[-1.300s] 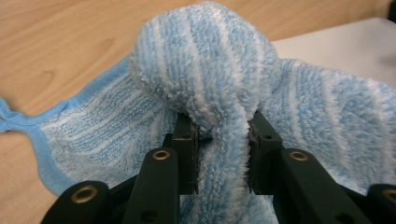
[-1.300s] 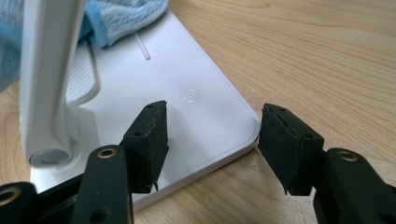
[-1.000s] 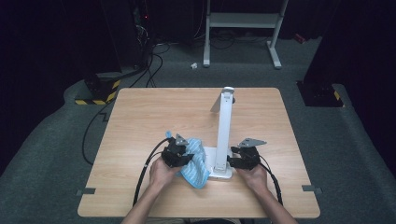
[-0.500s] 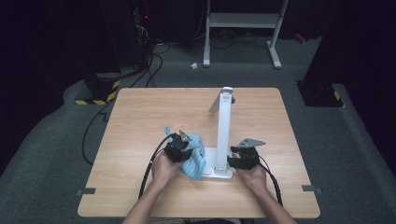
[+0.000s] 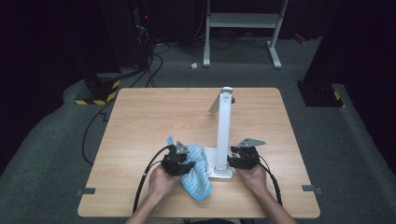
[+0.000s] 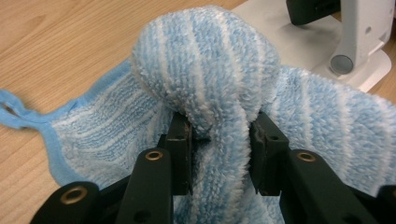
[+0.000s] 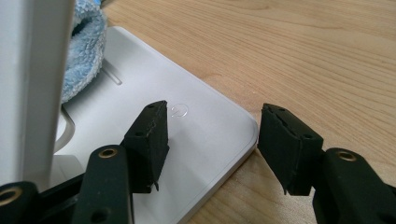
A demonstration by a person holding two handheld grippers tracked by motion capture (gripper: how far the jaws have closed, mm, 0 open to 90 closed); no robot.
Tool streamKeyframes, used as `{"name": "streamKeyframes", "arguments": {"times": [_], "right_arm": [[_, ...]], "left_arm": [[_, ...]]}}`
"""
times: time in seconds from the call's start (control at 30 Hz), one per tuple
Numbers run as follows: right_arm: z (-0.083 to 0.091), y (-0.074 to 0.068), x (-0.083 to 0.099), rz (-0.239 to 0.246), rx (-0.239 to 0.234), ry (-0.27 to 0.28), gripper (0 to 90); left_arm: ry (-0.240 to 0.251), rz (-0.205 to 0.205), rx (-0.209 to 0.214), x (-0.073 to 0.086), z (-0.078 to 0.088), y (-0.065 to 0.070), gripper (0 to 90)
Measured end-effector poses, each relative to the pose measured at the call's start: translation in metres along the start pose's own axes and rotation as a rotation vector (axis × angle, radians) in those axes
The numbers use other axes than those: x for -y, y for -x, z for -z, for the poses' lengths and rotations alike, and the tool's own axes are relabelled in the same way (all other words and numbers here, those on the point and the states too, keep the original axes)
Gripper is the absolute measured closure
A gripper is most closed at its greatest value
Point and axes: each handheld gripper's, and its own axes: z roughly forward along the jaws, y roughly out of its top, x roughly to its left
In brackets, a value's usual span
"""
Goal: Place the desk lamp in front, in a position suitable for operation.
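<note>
A: Status on the left gripper?

B: Clamped on a bunched fold of the blue-and-white striped terry cloth, pads biting both sides. Just been easing open a touch, with the fold pinched between them all the same. Rest of the cloth spread on the light wooden table, right edge lapping onto the flat white lamp base.

A: And the right gripper?

B: Apart, gripping nothing. Straddling the near corner of the base: one jaw over the plate beside the power symbol, the other off the edge over the wood. No clear pressing visible.

A: Looks like a wipe of the base, then. Advice?

B: Re-tighten on the fold before dragging; a loose wad likely to slip out mid-stroke. Press the rounded bulge flat on the plate and sweep towards the slim white upright post, not across the right jaws. Brace that near corner first, otherwise a risk of the lamp sliding or tipping.

A: Past the post?

B: Bare tabletop. Plenty of room to finish the stroke.
</note>
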Motion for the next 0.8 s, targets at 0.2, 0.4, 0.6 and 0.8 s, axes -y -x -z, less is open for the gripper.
{"name": "streamKeyframes", "arguments": {"times": [0.2, 0.4, 0.6, 0.8], "right_arm": [[0.000, 0.001, 0.000, -0.008, -0.007, -0.003, 42.0], [-0.001, 0.000, -0.001, -0.005, 0.004, 0.000, 42.0], [-0.001, 0.000, -0.001, -0.008, 0.007, 0.001, 41.9], [-0.001, 0.000, -0.001, -0.014, 0.006, -0.001, 41.8]], "left_arm": [[-0.031, -0.055, -0.036, -0.003, -0.006, 0.000, 64.4], [-0.021, -0.055, -0.057, -0.007, -0.014, -0.009, 66.3], [-0.028, -0.068, -0.084, -0.011, -0.022, -0.016, 68.1], [-0.039, -0.075, -0.115, -0.018, -0.028, -0.020, 68.4]]}}
